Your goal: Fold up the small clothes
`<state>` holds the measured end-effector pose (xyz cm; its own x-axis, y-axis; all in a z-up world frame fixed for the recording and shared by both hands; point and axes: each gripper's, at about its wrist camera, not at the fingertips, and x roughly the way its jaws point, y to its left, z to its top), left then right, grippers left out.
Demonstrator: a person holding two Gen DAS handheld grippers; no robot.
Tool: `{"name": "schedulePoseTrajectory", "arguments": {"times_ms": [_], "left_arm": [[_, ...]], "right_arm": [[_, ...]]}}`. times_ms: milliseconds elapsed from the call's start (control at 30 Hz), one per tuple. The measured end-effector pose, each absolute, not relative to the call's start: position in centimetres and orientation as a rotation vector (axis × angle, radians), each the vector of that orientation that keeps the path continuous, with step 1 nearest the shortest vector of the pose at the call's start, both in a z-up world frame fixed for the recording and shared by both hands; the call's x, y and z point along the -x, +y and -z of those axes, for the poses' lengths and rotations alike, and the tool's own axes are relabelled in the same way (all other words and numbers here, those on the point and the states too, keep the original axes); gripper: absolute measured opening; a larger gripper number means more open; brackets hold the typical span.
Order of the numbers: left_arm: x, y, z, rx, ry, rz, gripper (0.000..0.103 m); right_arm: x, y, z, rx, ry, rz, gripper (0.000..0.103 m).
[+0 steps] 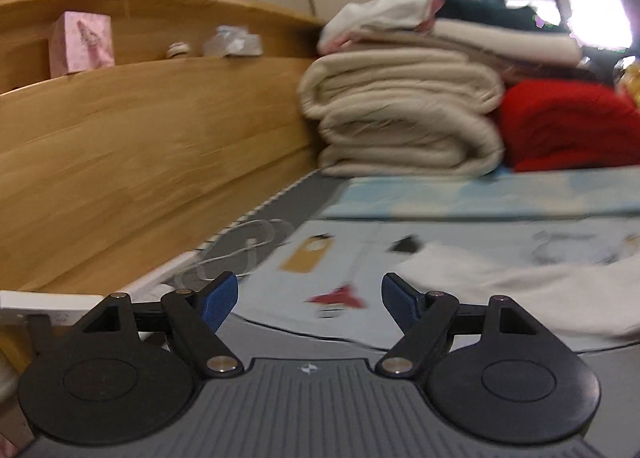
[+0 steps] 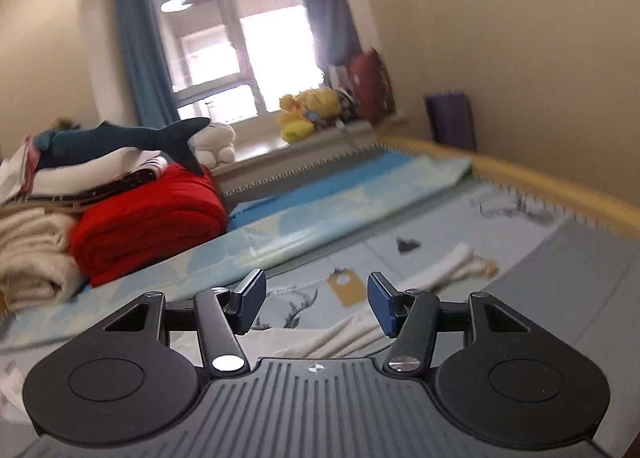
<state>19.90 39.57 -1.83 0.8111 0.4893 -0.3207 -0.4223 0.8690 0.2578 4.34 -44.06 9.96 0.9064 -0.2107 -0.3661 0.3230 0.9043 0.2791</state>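
White garment [image 1: 532,290], a small pale piece of clothing, lies spread on the bed [image 1: 360,206], on a light blue printed sheet. Through my left wrist camera it sits ahead and to the right of the left gripper [image 1: 310,298], its near edge just beside the right-hand finger, its long axis running away toward the right edge of the view. Those fingers [image 1: 219,300] are spread wide with nothing between them.

Through my right wrist camera, the right gripper [image 2: 316,304] hangs above the bed with its fingers partly spread and also empty. Pale cloth [image 2: 348,332] shows just below and beyond the tips, and another small cream piece [image 2: 452,264] lies farther ahead to the right, near the bed's padded yellow edge [image 2: 552,186].

A stack of folded cream blankets [image 1: 400,114] and a red one [image 1: 568,122] sit at the head of the bed, well apart from the garment.

I judge both hands to be near the cloth, neither one holding it; the left would need to swing rightward to meet it.
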Motion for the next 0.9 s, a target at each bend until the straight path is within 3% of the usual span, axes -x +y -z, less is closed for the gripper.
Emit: {"name": "schedulePoseTrajectory", "arguments": {"times_ms": [200,367,433,600,900], "left_arm": [[-24.0,47.2,5.9,-0.206,0.401,-0.52,0.083],[-24.7,50.7,9.7,-0.132,0.58,-0.618,0.082],[-23.4,49.2,9.2,-0.057,0.6,-0.602,0.079],[-21.9,39.6,4.0,-0.188,0.414,-0.398,0.085],[-24.2,28.8,-3.9,-0.096,0.393,-0.253,0.085]], "right_arm": [[-5.6,-42.6,-10.4,-0.272,0.349,0.3,0.058],[-7.2,-41.3,-10.2,-0.221,0.373,0.309,0.058],[-7.7,-41.0,-10.1,-0.208,0.377,0.307,0.058],[-8.5,-40.5,-10.3,-0.197,0.38,0.279,0.058],[-7.9,-38.5,-11.9,-0.206,0.336,0.21,0.059]]}}
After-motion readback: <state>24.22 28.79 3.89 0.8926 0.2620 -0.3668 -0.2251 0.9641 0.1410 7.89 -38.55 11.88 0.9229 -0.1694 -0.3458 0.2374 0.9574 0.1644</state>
